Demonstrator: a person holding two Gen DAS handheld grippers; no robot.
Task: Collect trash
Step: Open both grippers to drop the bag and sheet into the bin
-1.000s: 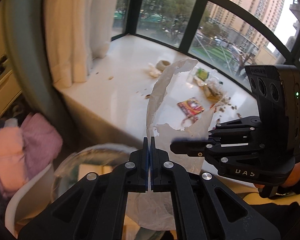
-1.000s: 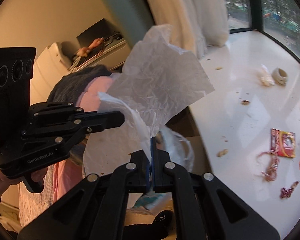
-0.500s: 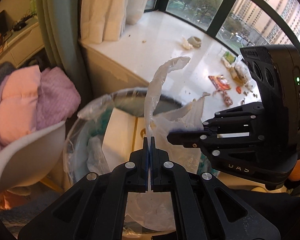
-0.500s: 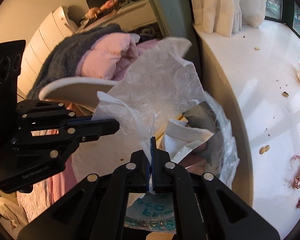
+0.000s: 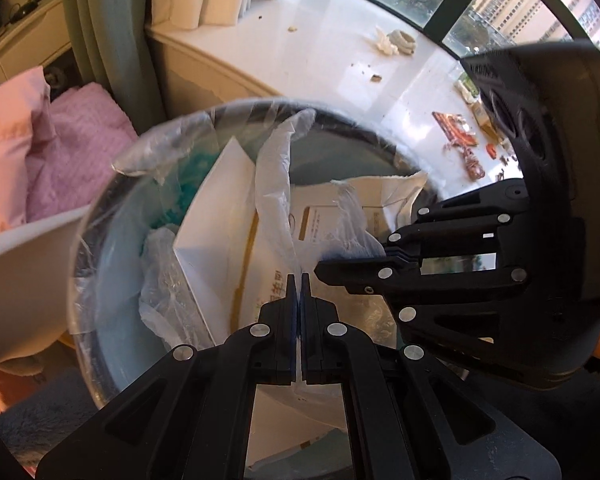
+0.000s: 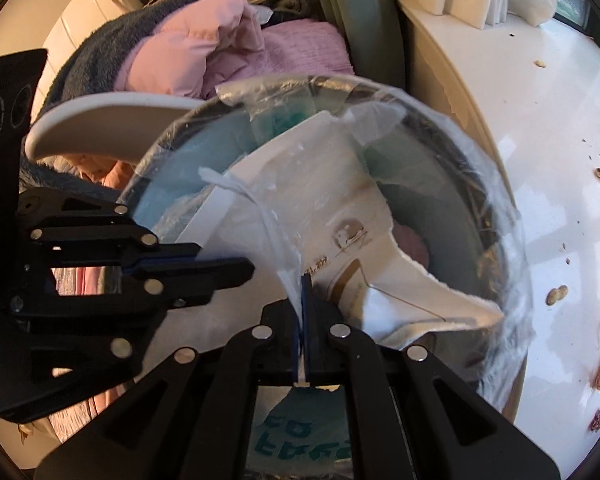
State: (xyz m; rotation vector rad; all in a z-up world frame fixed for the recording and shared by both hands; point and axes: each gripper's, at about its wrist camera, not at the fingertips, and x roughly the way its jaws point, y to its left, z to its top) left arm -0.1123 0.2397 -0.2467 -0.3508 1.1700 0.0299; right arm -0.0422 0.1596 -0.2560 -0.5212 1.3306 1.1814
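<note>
Both grippers are shut on a thin clear plastic bag (image 5: 278, 184) and hold it over a round trash bin (image 5: 100, 216) lined with clear film. My left gripper (image 5: 298, 280) pinches one edge of the bag; my right gripper (image 6: 303, 280) pinches another edge of it (image 6: 268, 220). The two grippers sit close together above the bin's mouth. The bin (image 6: 495, 184) holds torn white cardboard (image 6: 419, 292), a white box (image 5: 216, 208) and crumpled plastic.
A white window ledge (image 5: 331, 52) to the right carries scattered litter: a red wrapper (image 5: 453, 128), peanut shells (image 6: 557, 294), crumbs, a small roll. Pink and purple bedding (image 6: 220, 56) on a white chair (image 6: 108, 128) lies left of the bin. Curtains hang behind.
Both grippers have moved down and away from the ledge with the plastic bag, from above the ledge edge to right over the bin's mouth. The bag now hangs lower into the bin.
</note>
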